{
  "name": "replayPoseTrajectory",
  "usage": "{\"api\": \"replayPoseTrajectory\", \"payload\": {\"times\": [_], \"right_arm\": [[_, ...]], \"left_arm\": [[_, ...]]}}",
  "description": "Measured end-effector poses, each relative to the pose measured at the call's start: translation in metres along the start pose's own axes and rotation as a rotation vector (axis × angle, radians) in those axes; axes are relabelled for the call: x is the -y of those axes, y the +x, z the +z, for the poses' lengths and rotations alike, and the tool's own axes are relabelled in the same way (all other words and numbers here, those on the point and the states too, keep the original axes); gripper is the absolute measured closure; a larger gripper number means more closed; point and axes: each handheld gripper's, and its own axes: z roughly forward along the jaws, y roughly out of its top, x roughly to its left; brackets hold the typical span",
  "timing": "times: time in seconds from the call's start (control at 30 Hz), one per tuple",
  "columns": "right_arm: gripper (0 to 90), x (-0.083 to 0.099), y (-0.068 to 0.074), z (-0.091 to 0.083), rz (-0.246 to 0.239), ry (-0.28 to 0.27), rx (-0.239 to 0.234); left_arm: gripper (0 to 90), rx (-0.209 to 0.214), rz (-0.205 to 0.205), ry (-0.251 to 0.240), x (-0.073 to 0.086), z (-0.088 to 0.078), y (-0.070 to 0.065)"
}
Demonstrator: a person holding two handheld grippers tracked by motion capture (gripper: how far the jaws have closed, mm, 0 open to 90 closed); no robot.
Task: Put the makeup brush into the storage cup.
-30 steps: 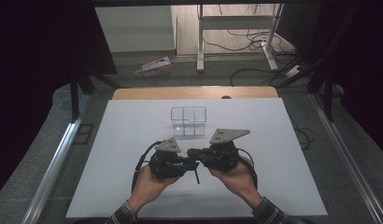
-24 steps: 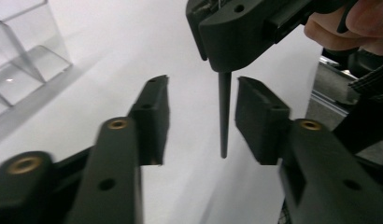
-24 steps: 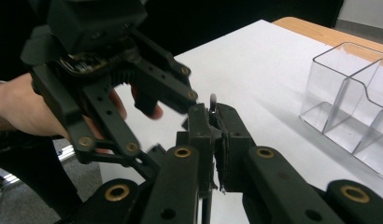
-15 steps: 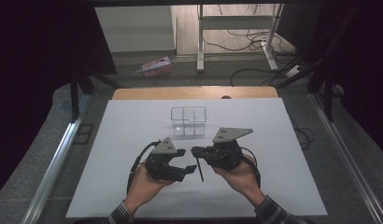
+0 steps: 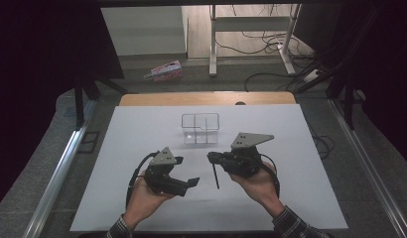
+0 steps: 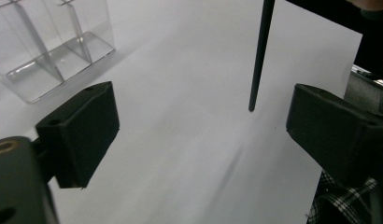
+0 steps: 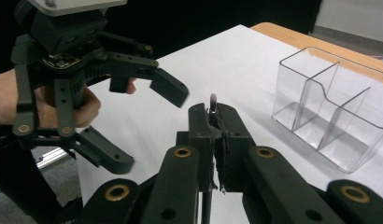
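Observation:
A thin black stick (image 5: pixel 215 176) hangs tip-down over the white table, and my right gripper (image 5: pixel 212 158) is shut on its upper end. In the right gripper view the stick's top (image 7: pixel 212 100) pokes out between the closed jaws of my right gripper (image 7: pixel 216 125). My left gripper (image 5: pixel 186 171) is open and holds nothing, a short way left of the stick. From the left gripper view the stick (image 6: pixel 260 56) stands beyond the wide gap of my left gripper (image 6: pixel 203 127), its tip near the table. A clear divided box (image 5: pixel 200 129) sits behind both grippers.
The clear box (image 7: pixel 334 107) has several empty compartments and shows at the top left of the left gripper view too (image 6: pixel 49 51). The white table top (image 5: pixel 142 134) ends in a wooden strip (image 5: pixel 206 98) at the back. My left gripper (image 7: pixel 143 126) is close to my right one.
The two grippers were together at the stick and have drawn apart. The left one has opened and moved left and down; the right one keeps the stick.

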Motion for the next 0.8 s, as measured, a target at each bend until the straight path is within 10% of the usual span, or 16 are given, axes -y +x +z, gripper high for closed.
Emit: {"api": "replayPoseTrajectory", "payload": {"times": [0.8], "right_arm": [[85.2, -0.008, -0.025, 0.001, 0.021, -0.094, 0.048]], "left_arm": [[4.0, -0.019, -0.071, -0.022, 0.030, -0.023, 0.014]]}}
